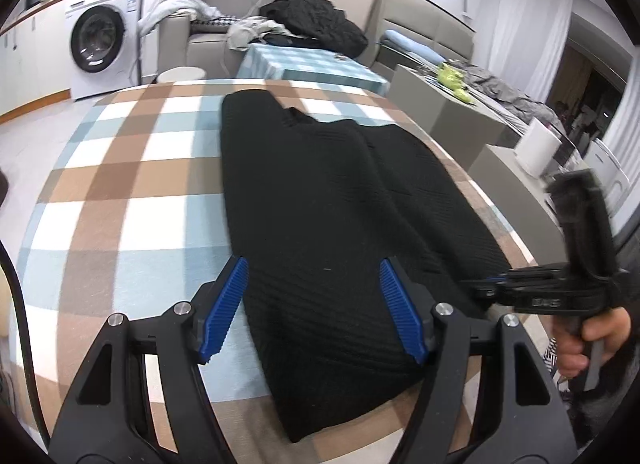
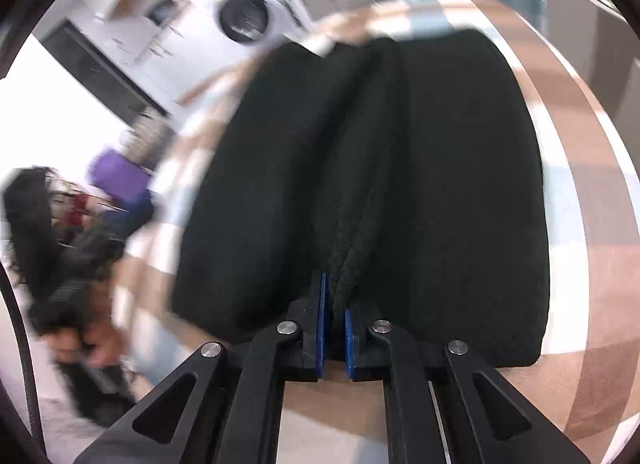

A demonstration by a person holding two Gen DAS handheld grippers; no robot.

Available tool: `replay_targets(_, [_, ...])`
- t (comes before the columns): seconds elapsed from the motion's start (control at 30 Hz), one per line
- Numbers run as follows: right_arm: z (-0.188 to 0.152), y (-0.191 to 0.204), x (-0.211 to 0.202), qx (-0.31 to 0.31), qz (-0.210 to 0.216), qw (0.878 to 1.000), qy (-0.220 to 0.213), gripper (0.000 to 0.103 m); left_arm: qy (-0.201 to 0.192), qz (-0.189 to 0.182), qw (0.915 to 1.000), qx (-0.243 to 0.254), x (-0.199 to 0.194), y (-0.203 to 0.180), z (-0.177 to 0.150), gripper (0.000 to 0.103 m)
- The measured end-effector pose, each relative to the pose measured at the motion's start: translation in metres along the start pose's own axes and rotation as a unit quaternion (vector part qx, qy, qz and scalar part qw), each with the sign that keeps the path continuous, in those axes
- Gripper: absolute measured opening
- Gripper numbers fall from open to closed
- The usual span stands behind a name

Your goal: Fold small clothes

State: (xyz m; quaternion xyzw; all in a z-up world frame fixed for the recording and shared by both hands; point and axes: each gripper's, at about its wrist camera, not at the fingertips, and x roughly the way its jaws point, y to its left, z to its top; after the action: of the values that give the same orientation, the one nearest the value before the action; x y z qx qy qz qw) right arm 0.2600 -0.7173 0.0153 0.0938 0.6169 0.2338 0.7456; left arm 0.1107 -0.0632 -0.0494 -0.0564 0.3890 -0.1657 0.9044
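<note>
A black knitted garment (image 1: 320,200) lies lengthwise on a checked tablecloth (image 1: 132,192), folded into a long strip. My left gripper (image 1: 314,268) hovers over its near end, open, with nothing between its blue pads. In the right wrist view the same black garment (image 2: 440,184) fills the middle, and my right gripper (image 2: 335,296) is shut on a pinched ridge of fabric at its near edge. In the left wrist view the right gripper's body (image 1: 560,292) shows at the right edge, held by a hand (image 1: 588,336); its fingertips are hidden there.
The round table's edge (image 1: 492,200) runs close to the garment's right side. Behind stand a washing machine (image 1: 100,40), a sofa with dark clothes (image 1: 316,20), a second checked table (image 1: 312,68) and a grey cabinet (image 1: 460,112). The other hand (image 2: 96,344) appears blurred at the left.
</note>
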Motion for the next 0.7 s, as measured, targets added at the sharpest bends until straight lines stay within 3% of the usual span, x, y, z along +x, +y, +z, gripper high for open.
replay_targets(0.1, [0.008,-0.002,-0.001,0.008,0.003,1.0,-0.008,0.013,0.009,-0.018,0.9996,0.02,0.007,-0.016,-0.006,0.066])
replay_targets(0.2, [0.017,-0.001,-0.021,0.0,0.017,0.998,-0.054,0.033,0.034,-0.041,0.9979,0.036,0.02,-0.029,-0.018,0.066])
replay_targets(0.33, [0.056,0.004,0.001,0.0,0.05,0.997,-0.059,0.041,0.081,-0.036,0.9937,0.069,0.038,-0.043,-0.036,0.066])
replay_targets(0.43, [0.088,-0.001,0.03,0.015,0.079,0.996,-0.043,0.041,0.082,-0.032,0.9933,0.076,0.039,-0.048,-0.043,0.066])
replay_targets(0.57, [0.125,-0.011,0.071,0.05,0.075,0.995,-0.033,0.037,0.072,-0.039,0.9952,0.054,0.03,-0.04,-0.04,0.066])
replay_targets(0.6, [0.127,-0.01,0.07,0.047,0.075,0.995,-0.04,0.033,0.066,-0.04,0.9959,0.048,0.025,-0.038,-0.038,0.066])
replay_targets(0.67, [0.14,-0.011,0.07,0.035,0.056,0.997,-0.045,0.011,0.053,-0.038,0.9972,0.036,0.017,-0.033,-0.034,0.066])
replay_targets(0.7, [0.144,-0.006,0.064,0.024,0.06,0.996,-0.053,0.01,0.041,-0.042,0.9979,0.027,0.009,-0.029,-0.031,0.066])
